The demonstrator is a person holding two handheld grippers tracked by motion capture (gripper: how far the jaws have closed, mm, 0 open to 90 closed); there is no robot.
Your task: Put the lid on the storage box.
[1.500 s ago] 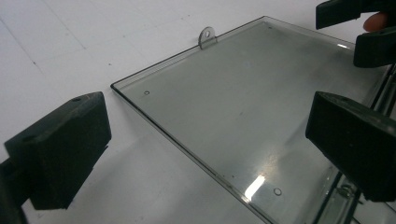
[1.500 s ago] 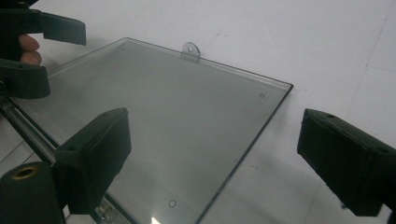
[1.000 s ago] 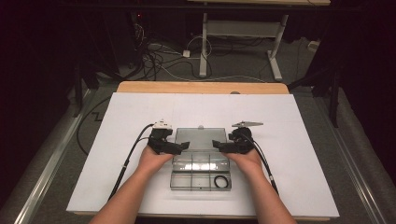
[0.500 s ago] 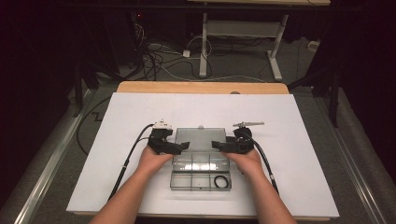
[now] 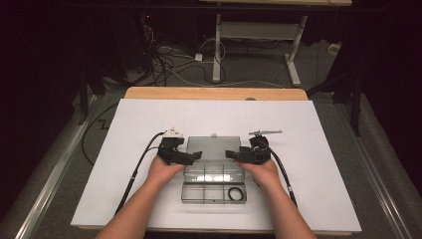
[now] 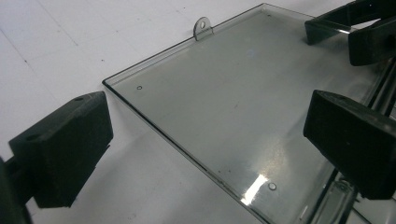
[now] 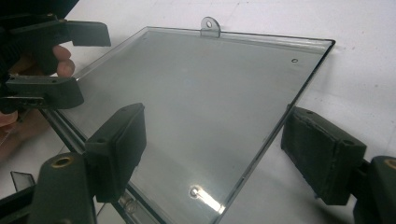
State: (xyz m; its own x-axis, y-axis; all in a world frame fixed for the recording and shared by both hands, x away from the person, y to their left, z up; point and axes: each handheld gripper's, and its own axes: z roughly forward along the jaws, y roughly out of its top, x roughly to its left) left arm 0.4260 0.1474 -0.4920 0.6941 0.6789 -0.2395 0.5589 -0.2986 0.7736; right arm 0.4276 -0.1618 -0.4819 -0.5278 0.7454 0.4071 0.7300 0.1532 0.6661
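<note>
A clear plastic compartment box [image 5: 199, 191] lies open on the white table, its lid [image 5: 214, 145] folded flat away from me. A black ring [image 5: 235, 193] sits in the box's front right compartment. My left gripper [image 5: 193, 156] is open, and its jaws straddle the lid's [image 6: 224, 102] left edge without touching it. My right gripper [image 5: 232, 154] is open too; its jaws have just been closing, with the lid's [image 7: 201, 93] right edge between them and the pads clear of it. The two grippers face each other across the lid.
The white sheet [image 5: 124, 149] covers the table, with a wooden strip [image 5: 214, 93] along the far edge. A small hanging tab [image 6: 202, 27] sticks out from the lid's far edge. Cables [image 5: 134, 177] trail back from both grippers. Beyond the table lie floor cables and desk legs.
</note>
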